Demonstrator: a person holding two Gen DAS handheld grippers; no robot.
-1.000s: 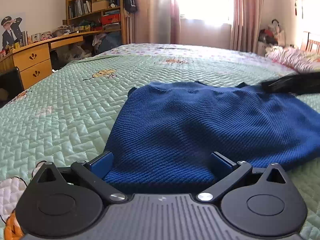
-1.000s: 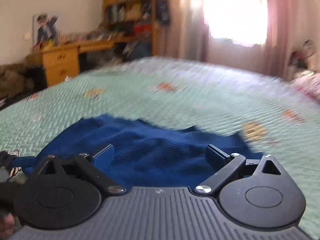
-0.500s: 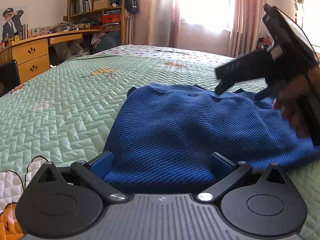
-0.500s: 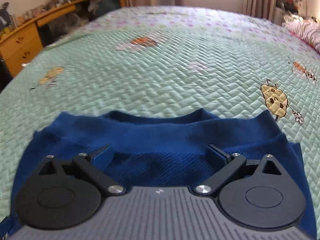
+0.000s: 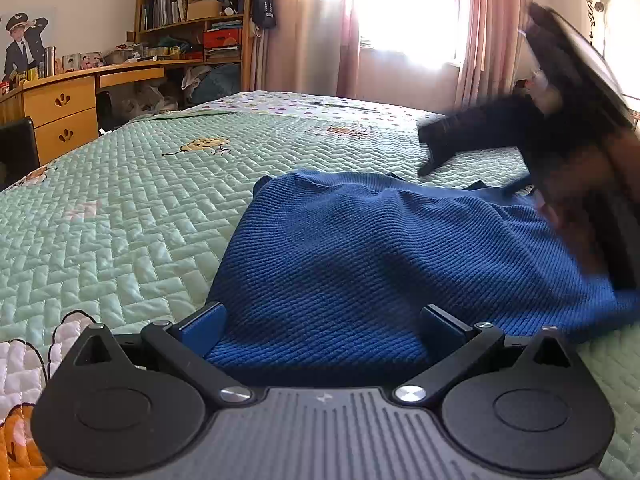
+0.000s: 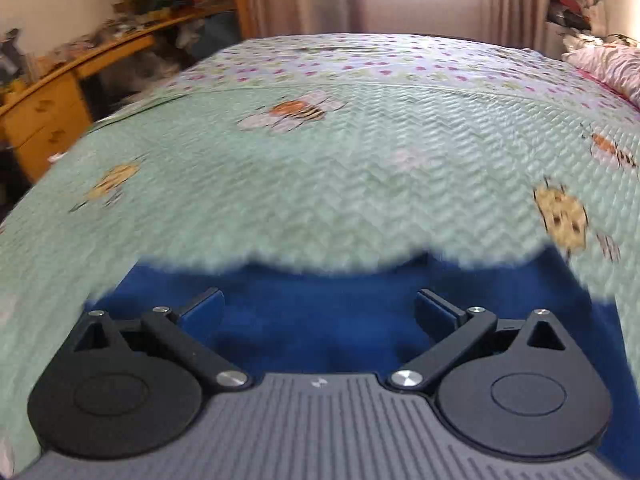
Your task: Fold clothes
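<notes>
- Left claw (image 5: 322,320) sits low at the near edge of the blue knit sweater (image 5: 380,256), jaws spread wide, the fabric lying between its pads but not pinched.
- Right claw (image 6: 320,312) is equally wide apart and holds nothing; it hangs over the far, collar-side edge of the sweater (image 6: 320,320). Its view is blurred with motion, and from the left wrist it shows as a dark smear (image 5: 436,148) with the person's hand (image 5: 580,200) behind it.
- Sweater lies loosely spread and rumpled on the quilted green bedspread (image 5: 120,208), not yet visibly folded.
- Step in hand, as I judge it: positioning both claws on opposite edges before the first fold.
- Next move likely calls for each claw to close on an edge, pinching a full layer of the thick knit, then lifting and carrying it over evenly so the cloth does not bunch.
- Containers: none sit on the bed; only distant bookshelves (image 5: 192,12) hold books and boxes, and desk drawers (image 5: 64,120) are closed.
</notes>
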